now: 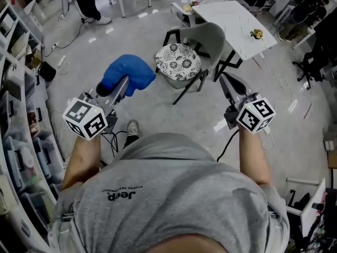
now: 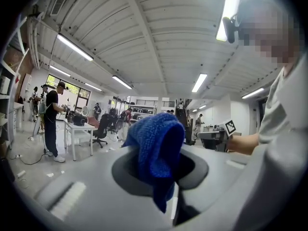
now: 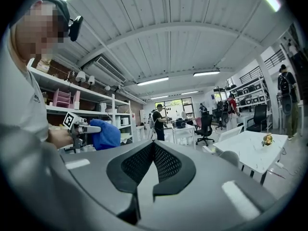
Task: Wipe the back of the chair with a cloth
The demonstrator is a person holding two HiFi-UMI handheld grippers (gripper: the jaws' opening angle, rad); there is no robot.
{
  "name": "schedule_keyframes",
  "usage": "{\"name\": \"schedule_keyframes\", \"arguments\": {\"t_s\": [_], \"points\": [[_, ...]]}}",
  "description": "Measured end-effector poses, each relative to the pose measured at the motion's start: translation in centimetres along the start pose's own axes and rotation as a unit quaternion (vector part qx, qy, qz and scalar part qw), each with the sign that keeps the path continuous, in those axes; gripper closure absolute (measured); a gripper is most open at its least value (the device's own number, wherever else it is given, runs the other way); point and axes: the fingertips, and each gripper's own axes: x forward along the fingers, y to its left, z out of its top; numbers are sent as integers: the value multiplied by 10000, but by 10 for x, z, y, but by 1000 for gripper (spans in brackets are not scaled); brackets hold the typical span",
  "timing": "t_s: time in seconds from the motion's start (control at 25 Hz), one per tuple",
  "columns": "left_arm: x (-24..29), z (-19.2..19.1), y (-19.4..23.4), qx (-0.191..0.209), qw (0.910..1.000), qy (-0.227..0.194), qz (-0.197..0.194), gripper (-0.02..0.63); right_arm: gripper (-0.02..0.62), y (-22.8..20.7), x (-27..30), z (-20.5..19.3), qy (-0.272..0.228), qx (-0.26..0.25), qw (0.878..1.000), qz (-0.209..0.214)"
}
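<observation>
A grey chair (image 1: 209, 37) with a black-and-white patterned seat cushion (image 1: 178, 61) stands on the floor ahead of me, its curved back toward the white table. My left gripper (image 1: 124, 82) is shut on a blue cloth (image 1: 128, 74), held in the air to the left of the chair and apart from it. In the left gripper view the cloth (image 2: 156, 146) drapes over the jaws and hides them. My right gripper (image 1: 224, 78) is shut and empty, hovering just right of the chair's back; its jaws (image 3: 153, 147) meet in a thin line. The cloth (image 3: 104, 134) also shows in the right gripper view.
A white table (image 1: 235, 19) stands right behind the chair, with a small object (image 1: 256, 33) on it. Storage shelves (image 1: 18, 115) line the left side. Cables lie on the floor and a person's legs (image 1: 89, 4) stand at the far left. Office chairs (image 1: 313, 62) are at the right.
</observation>
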Motion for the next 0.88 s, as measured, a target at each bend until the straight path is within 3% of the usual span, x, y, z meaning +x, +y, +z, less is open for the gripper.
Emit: {"name": "schedule_keyframes", "arguments": {"t_s": [0.16,0.52,0.88], "points": [[16,2,51,-11,9997,-91,-236,480,592,-4,43,-1,57,-62,9997,-225],[72,37,213,211,9949,-115,-979,480,592,-10,192,26,-136,-117,9957,-905],[112,52,340,185,9913,52,-1304,480,592,-22,324,30,-59,-6,9938,-1112]]}}
